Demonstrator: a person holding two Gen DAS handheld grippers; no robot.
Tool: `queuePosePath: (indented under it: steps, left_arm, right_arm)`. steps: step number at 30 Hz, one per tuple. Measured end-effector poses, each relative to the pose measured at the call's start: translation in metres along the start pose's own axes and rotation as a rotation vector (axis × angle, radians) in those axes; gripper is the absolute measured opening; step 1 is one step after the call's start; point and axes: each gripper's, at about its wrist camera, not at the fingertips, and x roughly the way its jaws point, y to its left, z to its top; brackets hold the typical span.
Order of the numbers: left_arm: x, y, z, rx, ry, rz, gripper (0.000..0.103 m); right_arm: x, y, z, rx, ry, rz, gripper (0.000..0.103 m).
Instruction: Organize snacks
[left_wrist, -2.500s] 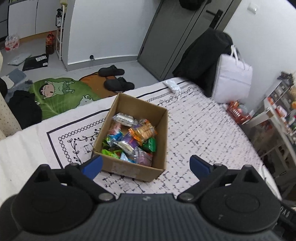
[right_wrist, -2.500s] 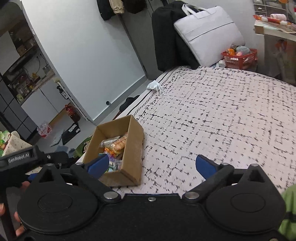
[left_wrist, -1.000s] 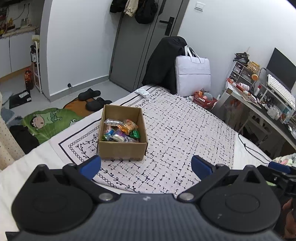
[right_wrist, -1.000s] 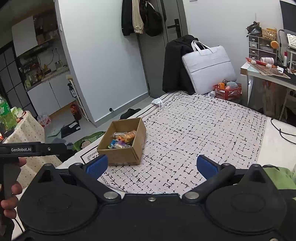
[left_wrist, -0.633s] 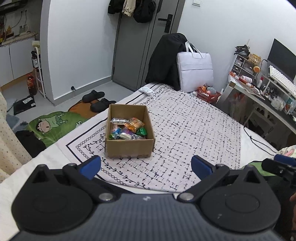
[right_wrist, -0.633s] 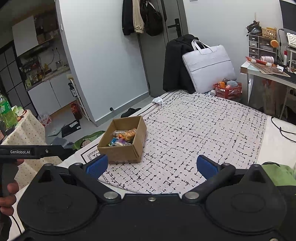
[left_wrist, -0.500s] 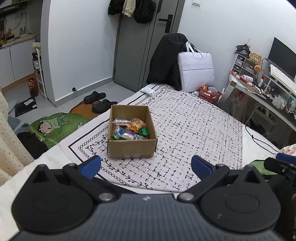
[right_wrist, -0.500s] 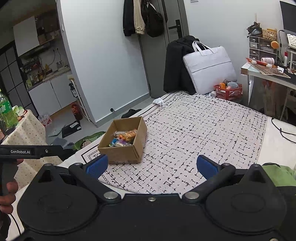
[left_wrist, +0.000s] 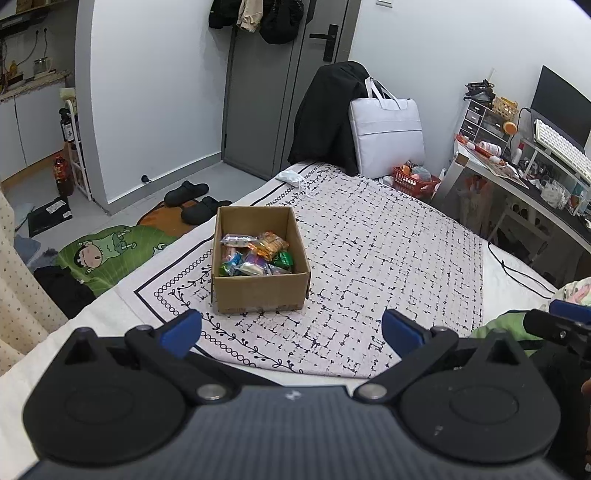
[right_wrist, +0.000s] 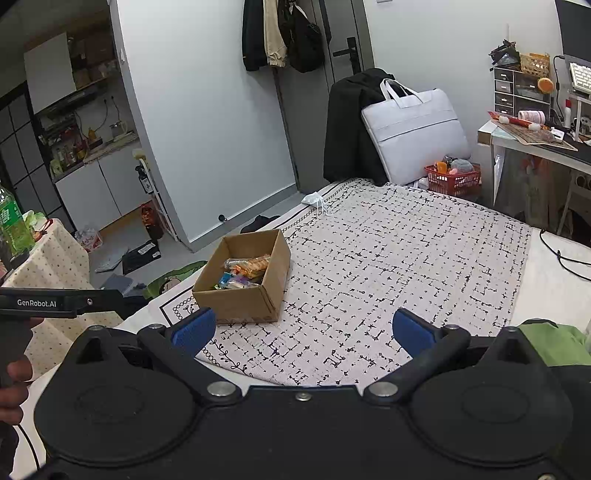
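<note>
Snacks (left_wrist: 255, 254) in box (left_wrist: 258, 291) on bed (left_wrist: 388, 258), ahead and a bit left of both. Left hand-held gripper (left_wrist: 291, 330) wide, empty, nearer. Right hand-held gripper (right_wrist: 303, 328) wide, empty too. Box long side pointing away.

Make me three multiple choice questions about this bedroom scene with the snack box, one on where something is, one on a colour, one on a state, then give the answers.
1. Where does the cardboard box stand?
A. on the patterned blanket on the bed
B. on the floor by the slippers
C. on the desk

2. What colour are the pads on the gripper fingers?
A. red
B. blue
C. white

3. How is the left gripper?
A. shut on a snack
B. shut on the box wall
C. open, holding nothing

Answers: 1 A, the box sits on the black-and-white blanket. 2 B, both pads show blue. 3 C, the fingers stand wide apart with only blanket between them; the snacks lie in the box.
</note>
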Motion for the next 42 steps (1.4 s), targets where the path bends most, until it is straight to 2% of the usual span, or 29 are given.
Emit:
queuePosePath:
  steps: [42]
  left_arm:
    - [-0.010,-0.011,-0.004,0.033,-0.010,-0.030,0.103]
  right_arm:
    - [-0.001,-0.006,-0.007,0.018,-0.008,-0.006,0.103]
